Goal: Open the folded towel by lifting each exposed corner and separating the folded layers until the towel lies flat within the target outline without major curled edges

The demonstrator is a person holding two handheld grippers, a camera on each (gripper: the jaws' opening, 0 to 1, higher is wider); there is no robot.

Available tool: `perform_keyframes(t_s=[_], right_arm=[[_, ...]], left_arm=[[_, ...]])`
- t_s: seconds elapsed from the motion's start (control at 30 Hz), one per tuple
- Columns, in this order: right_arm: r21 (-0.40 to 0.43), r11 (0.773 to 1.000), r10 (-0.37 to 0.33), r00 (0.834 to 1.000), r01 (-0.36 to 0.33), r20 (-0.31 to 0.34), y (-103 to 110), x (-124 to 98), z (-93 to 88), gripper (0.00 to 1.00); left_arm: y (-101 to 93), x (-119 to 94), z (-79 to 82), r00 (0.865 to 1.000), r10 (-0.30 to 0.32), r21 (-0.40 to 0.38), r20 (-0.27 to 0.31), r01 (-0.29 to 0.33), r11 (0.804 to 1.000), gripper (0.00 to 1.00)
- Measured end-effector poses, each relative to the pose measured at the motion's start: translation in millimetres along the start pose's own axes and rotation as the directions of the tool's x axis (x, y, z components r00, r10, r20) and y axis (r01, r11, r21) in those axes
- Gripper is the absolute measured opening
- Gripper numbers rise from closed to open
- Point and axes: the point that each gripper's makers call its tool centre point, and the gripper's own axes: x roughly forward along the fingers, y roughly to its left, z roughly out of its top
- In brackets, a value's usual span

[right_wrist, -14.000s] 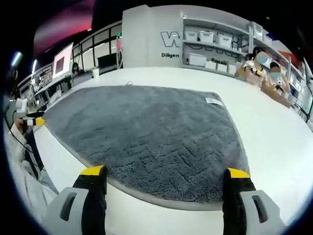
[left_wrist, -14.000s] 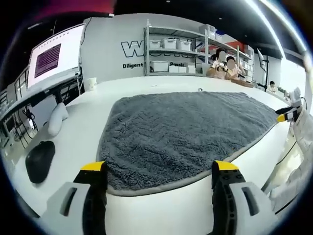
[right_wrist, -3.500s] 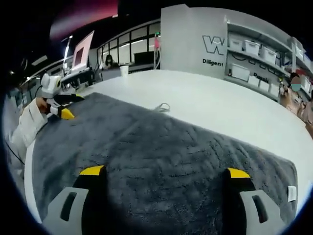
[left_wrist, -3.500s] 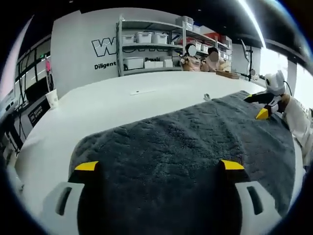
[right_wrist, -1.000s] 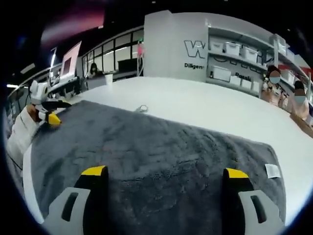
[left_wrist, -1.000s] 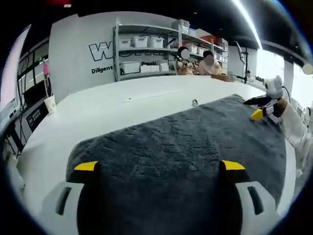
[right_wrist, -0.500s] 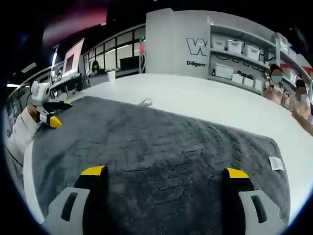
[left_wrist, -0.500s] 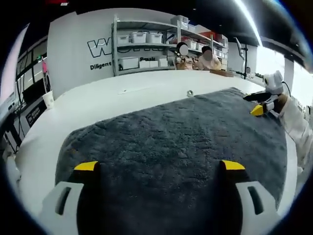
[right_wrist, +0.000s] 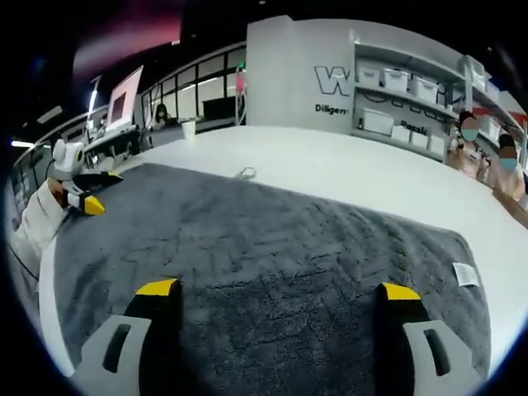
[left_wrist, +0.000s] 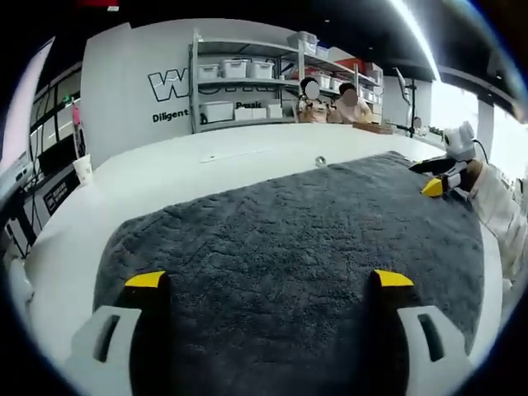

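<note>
Now, step in hand: late in the unfolding, by my reading; the towel (left_wrist: pixel 289 239) lies spread in what looks like 1 layer, and what remains seems to be smoothing and edge checks.
Towel: dark grey and fluffy, lying across the white table (left_wrist: pixel 206 165); in the right gripper view the towel (right_wrist: pixel 272 256) reaches from the near foreground to a far edge, with a small white label (right_wrist: pixel 466 274) at its right corner.
Outline: no target outline can be made out, so whether the towel sits within it cannot be told.
Left gripper (left_wrist: pixel 268 285): 2 yellow-tipped jaws spread wide over the towel, nothing between them; whether the tips touch the pile cannot be told. It also shows at the left of the right gripper view (right_wrist: pixel 89 202), over the towel's left edge.
Right gripper (right_wrist: pixel 272 290): jaws likewise set wide apart above the towel, holding nothing. It appears at the right of the left gripper view (left_wrist: pixel 436 183), near the towel's far right edge.
Edges: the far edge reads fairly straight, the far left corner rounded; no major curl stands out, though the near edge is hidden below the jaws.
Next move calls for: probably a check of the near corners, then a light pinch and outward pull on any that has lifted or curled.
Background: shelving with bins (left_wrist: pixel 247 78) and seated people behind the table.
</note>
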Motion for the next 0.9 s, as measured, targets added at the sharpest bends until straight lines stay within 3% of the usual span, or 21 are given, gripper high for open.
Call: perform_keyframes(t_s=[0.37, 0.9], right_arm=[[0.003, 1.0, -0.008, 1.0, 0.008, 0.029, 4.2, -3.1, -0.8, 0.97], [0.02, 1.0, -0.013, 1.0, 0.013, 0.015, 7.3, -12.1, 0.2, 0.98]], left_arm=[[1.1, 0.0, 0.1, 1.0, -0.005, 0.003, 0.003, 0.005, 1.0, 0.99], [-0.1, -5.2, 1.3, 0.999, -0.001, 0.023, -0.033, 0.002, 1.0, 0.99]])
